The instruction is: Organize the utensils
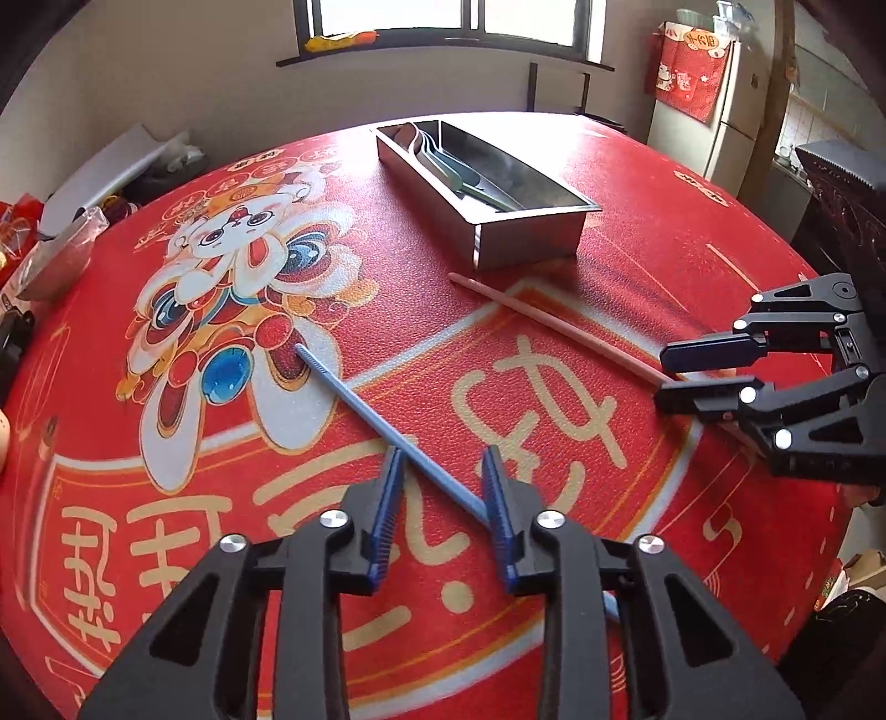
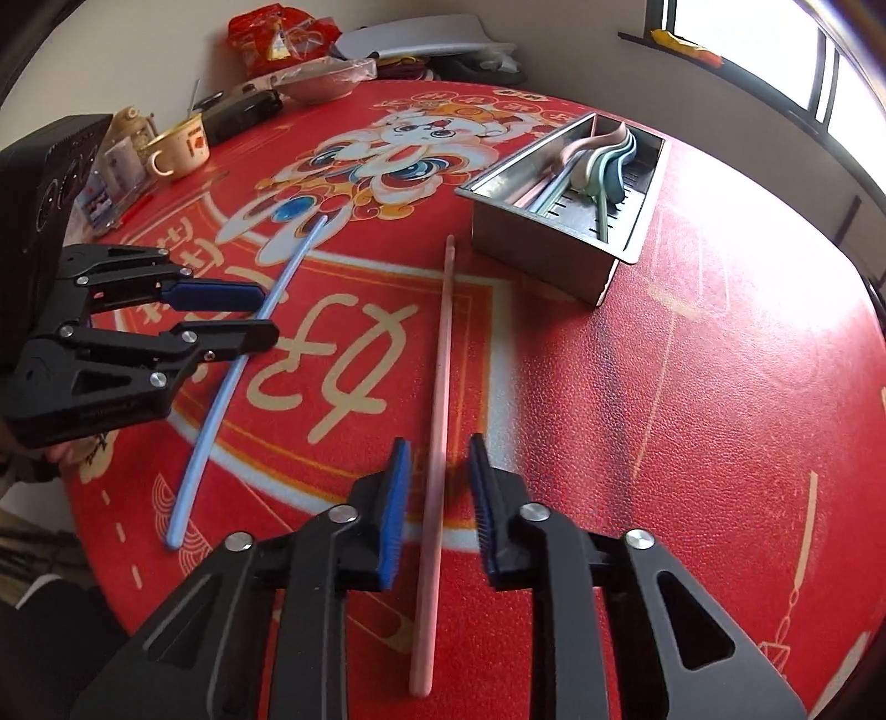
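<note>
A blue chopstick [image 1: 354, 396] lies slanted on the red printed tablecloth [image 1: 637, 249]. It passes between the fingers of my left gripper [image 1: 442, 454], brushing the right pad only, so the jaws stand open around it. A pink chopstick [image 2: 443, 343] lies between the pads of my right gripper [image 2: 438, 443] with a gap on each side. The left wrist view shows the right gripper [image 1: 662, 375] from the side at the pink chopstick's [image 1: 554, 318] near end. The metal utensil tray [image 1: 526, 238] holds pastel spoons [image 1: 443, 160] and chopsticks in one compartment.
In the right wrist view the left gripper [image 2: 269, 314] straddles the blue chopstick [image 2: 221, 410]. A cup [image 2: 177, 149], snack bags [image 2: 277, 39] and a black box [image 2: 50, 166] crowd the table's far left. The tray [image 2: 531, 249] stands beyond the pink chopstick's tip.
</note>
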`<act>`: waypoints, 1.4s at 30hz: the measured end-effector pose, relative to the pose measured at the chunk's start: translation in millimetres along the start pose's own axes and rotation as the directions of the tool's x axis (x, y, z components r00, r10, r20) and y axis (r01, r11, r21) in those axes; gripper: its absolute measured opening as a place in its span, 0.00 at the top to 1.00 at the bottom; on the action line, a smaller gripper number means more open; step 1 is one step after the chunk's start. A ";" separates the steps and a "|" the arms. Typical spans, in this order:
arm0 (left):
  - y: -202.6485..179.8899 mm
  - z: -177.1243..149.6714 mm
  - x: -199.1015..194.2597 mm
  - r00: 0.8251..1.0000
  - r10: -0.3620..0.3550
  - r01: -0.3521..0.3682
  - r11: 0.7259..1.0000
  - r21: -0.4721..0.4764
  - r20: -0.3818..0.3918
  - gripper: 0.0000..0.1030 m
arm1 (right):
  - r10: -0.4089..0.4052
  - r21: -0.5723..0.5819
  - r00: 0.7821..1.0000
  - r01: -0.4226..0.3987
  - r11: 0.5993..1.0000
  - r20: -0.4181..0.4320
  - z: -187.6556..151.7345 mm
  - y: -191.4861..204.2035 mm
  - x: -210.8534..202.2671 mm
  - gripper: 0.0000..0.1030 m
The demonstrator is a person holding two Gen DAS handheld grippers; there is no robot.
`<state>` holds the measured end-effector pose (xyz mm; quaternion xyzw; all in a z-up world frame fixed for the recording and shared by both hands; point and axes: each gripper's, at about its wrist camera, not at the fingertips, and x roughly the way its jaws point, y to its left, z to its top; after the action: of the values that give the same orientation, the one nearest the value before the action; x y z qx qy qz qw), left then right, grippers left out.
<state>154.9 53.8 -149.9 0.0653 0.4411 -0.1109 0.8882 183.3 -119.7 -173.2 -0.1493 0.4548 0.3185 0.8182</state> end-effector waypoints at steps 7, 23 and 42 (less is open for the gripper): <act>36.8 -8.7 -5.7 0.999 0.039 -0.039 0.998 -0.058 0.008 0.86 | 0.006 0.037 1.000 -0.007 0.999 0.009 13.1 -3.6 10.1 0.93; 40.7 -13.4 -7.5 0.997 0.074 -0.070 0.993 -0.091 0.037 0.85 | -0.002 0.038 1.000 0.002 0.999 -0.007 16.9 -0.1 12.1 0.91; 63.9 -16.0 -11.1 0.998 0.006 0.008 0.976 -0.216 0.065 0.95 | 0.055 0.147 0.985 -0.079 0.986 0.162 54.1 -9.3 -26.6 0.94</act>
<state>152.4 120.5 -149.5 -0.0354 0.4215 -0.0648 0.9038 214.4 -108.1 -122.0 -0.0451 0.4168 0.3207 0.8493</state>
